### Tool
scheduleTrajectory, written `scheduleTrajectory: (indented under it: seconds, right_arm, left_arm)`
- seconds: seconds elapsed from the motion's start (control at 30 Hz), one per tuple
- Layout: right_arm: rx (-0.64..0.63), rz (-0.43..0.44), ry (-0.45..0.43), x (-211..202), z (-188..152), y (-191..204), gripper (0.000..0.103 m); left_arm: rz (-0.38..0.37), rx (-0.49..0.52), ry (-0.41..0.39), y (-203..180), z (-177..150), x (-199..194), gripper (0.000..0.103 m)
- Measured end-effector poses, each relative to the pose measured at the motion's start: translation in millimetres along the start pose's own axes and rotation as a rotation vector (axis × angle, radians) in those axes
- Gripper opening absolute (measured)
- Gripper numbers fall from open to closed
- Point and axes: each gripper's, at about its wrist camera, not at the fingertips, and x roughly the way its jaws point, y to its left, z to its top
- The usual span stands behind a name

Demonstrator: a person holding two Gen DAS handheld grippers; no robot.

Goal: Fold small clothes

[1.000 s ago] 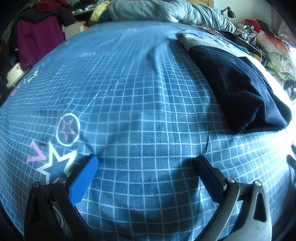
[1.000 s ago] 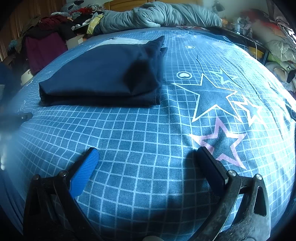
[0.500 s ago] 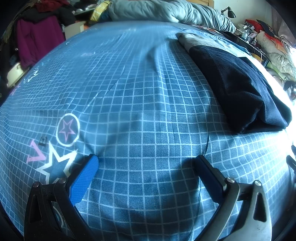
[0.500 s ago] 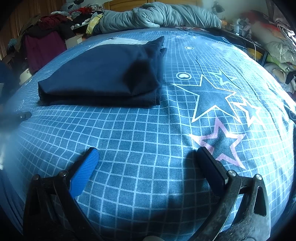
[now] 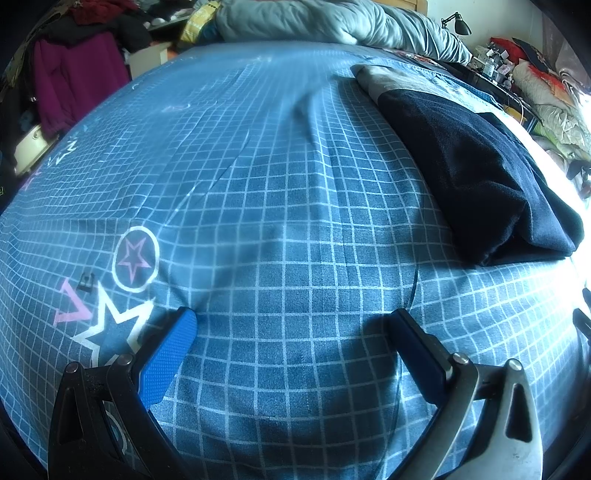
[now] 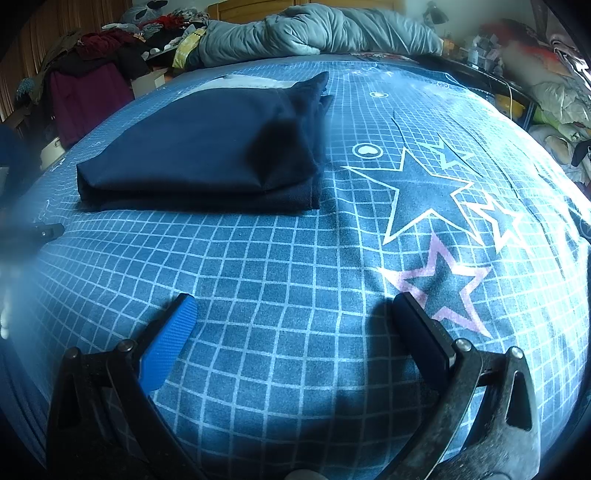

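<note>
Blue bedsheet (image 5: 280, 229) fills both views, a soft woven cotton printed with a fine white grid, stretched over the mattress with a few shallow creases. Stars break up the pattern: on the left wrist view a small pink star in a white ring (image 5: 135, 259), on the right wrist view a big white-outlined star (image 6: 424, 192) and a pink-outlined one (image 6: 439, 284) just below it. Up at the headboard end a puffy grey quilt (image 6: 317, 33) lies bunched in a long roll, and a heap of dark and purple clothes (image 5: 77, 74) crowds the far left corner.

And there's the garment (image 6: 207, 147): navy, matte, folded into a thick flat rectangle with stacked layers showing along its near edge, one corner poking up at the far right. It sits on the sheet well ahead of both tools, with a pale cloth (image 5: 373, 79) peeking out beyond its far end.

Left gripper (image 5: 291, 325) hangs low over the sheet, jaws spread wide, nothing between them; its left pad (image 5: 168, 360) shows ribbed blue rubber. Right gripper (image 6: 295, 314) matches it, gaping wide and empty, black frames casting soft shadows on the grid.
</note>
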Motion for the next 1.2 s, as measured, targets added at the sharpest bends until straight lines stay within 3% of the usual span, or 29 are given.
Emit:
scheduleTrajectory:
  seconds: [1.2]
  right_arm:
    - [-0.004,-0.001,0.004,3.9,0.7,-1.1,0.103]
  left_arm:
    - [0.000,0.000,-0.003,0.1,-0.4,-0.3,0.103]
